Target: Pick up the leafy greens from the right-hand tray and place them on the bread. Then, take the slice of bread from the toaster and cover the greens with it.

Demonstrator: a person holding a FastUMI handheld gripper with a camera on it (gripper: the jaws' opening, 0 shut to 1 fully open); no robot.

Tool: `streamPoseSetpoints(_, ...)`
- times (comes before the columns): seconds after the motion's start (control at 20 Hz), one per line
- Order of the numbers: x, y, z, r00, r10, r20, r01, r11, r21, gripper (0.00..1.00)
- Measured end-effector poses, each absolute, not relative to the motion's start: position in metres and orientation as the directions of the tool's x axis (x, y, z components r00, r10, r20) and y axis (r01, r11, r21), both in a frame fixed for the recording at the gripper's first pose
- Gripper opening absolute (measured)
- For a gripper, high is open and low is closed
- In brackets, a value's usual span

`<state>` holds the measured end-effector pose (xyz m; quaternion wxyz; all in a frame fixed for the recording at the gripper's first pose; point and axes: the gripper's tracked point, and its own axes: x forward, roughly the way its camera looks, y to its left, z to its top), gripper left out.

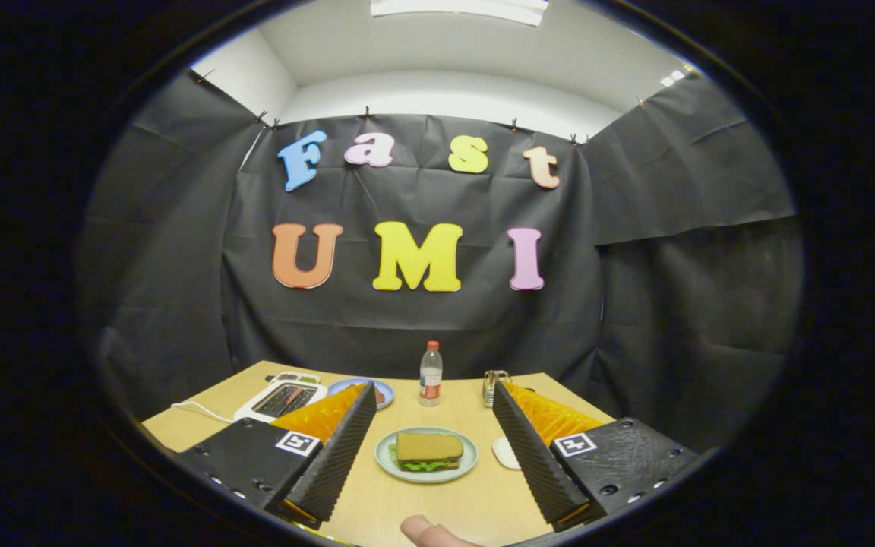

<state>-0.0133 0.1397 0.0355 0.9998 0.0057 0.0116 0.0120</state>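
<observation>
Wide-apart fingers [428, 456] frame open table [475, 501]; bottle [431, 373] stands beyond.

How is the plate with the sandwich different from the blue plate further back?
The sandwich plate is pale green and lies between the open gripper fingers, in full view. The blue plate sits beyond, beside the toaster, partly hidden by a finger. Both are round and rest on the wooden table.

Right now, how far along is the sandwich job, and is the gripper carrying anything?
It looks finished. On the pale green round plate, the tan top slice of bread covers the green leafy greens, which peek out above a lower slice. The white toaster slots look empty, though they are small. The gripper is open and holds nothing, the plate lying between its fingers. Nothing seems left.
</observation>
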Motion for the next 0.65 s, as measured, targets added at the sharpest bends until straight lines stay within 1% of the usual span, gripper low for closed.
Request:
streamPoseSetpoints(0.2,-0.022,0.137,0.039,1.0,0.027,-0.002,-0.026,0.999,0.035,0.96)
streamPoseSetpoints(0.4,-0.027,0.139,0.042,0.999,0.035,0.03,-0.035,0.999,0.011,0.96)
streamPoseSetpoints(0.65,-0.026,0.142,0.037,0.999,0.042,0.03,-0.042,0.999,0.005,0.95)
